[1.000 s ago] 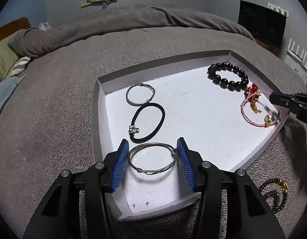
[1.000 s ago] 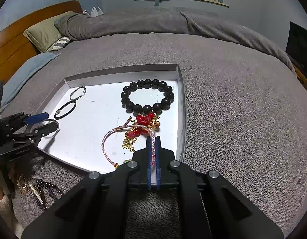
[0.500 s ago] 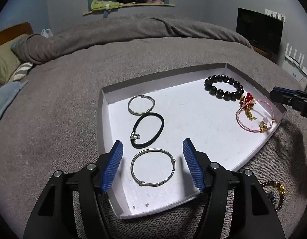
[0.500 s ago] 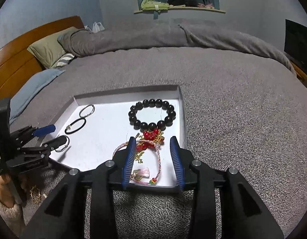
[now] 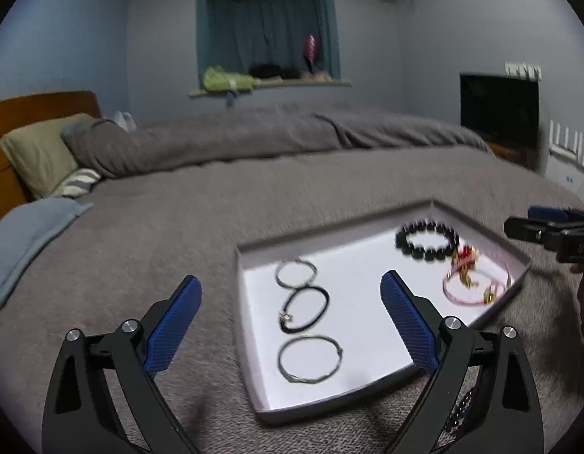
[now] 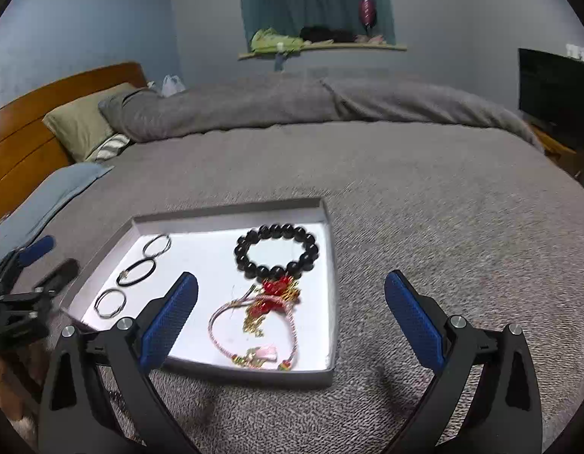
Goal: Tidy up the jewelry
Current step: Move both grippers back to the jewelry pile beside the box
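**Jewelry lies in the tray, both my grippers spread and empty**

Jewelry sits inside the shallow grey tray [image 6: 331, 265] with its white floor, and the tray rests on the grey bedcover [image 6: 424, 196]. Along the tray's left side I see three rings in a row: a thin silver bangle [image 5: 295, 272] farthest from me, a black hair tie [image 5: 305, 308] with a small metal charm in the middle, touching or just overlapping that bangle, and a larger silver wire bangle [image 5: 310, 358] nearest me, lying just apart from the hair tie. On the right side lies a black bead bracelet [image 6: 276, 250], round and flat. Just in front of it, touching its near beads, is a cluster of red beads and gold chain, which belongs to a pink cord bracelet [image 6: 254, 331] spread in a loop toward the tray's near wall.

My left gripper [image 5: 290, 319] hangs above the tray's near left corner with its blue pads wide apart, pinching nothing; one pad is over the bedcover, the other over the white floor. My right gripper [image 6: 291, 319] is also spread wide and empty, one pad over the tray beside the pink cord bracelet, the other out over the bedcover to the tray's right.

Past the bed I see a green pillow [image 6: 80, 125] against a wooden headboard [image 6: 23, 143], and a window ledge [image 6: 322, 47] with clothes on it.
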`<control>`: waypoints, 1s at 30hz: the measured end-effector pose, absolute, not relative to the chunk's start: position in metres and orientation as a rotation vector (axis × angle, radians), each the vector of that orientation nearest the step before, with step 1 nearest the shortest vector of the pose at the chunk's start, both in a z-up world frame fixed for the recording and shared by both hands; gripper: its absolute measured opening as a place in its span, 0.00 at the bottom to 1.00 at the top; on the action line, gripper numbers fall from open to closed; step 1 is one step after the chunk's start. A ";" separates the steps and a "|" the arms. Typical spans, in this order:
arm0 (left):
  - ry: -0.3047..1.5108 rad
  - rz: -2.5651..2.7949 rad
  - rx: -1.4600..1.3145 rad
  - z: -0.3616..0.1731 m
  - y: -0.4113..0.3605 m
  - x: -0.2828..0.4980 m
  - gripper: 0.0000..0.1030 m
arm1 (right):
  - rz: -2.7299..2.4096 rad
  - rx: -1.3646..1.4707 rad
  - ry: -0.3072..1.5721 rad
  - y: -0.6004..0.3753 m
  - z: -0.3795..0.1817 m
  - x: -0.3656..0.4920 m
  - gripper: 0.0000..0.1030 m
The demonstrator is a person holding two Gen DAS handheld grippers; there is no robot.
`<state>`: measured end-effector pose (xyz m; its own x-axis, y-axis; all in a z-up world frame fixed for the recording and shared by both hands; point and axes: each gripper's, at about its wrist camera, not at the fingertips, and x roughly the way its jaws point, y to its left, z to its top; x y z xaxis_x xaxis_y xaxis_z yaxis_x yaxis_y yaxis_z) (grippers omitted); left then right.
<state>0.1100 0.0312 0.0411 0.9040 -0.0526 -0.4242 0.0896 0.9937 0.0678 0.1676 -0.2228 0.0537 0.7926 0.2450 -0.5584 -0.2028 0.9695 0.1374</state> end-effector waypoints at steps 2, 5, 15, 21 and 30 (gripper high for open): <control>0.417 -0.068 0.070 0.043 0.034 0.106 0.95 | 0.228 0.096 0.589 -0.226 0.056 0.165 0.95; 0.446 -0.063 0.053 0.040 0.038 0.105 0.95 | 0.226 0.138 0.565 -0.231 0.059 0.159 0.95; 0.473 -0.053 0.039 0.034 0.043 0.089 0.95 | 0.208 0.115 0.483 -0.234 0.058 0.123 0.95; 0.476 -0.054 0.034 0.031 0.044 0.076 0.95 | 0.218 0.111 0.498 -0.236 0.046 0.106 0.95; 0.483 -0.052 0.035 0.029 0.048 0.059 0.95 | 0.231 0.089 0.523 -0.228 0.035 0.088 0.95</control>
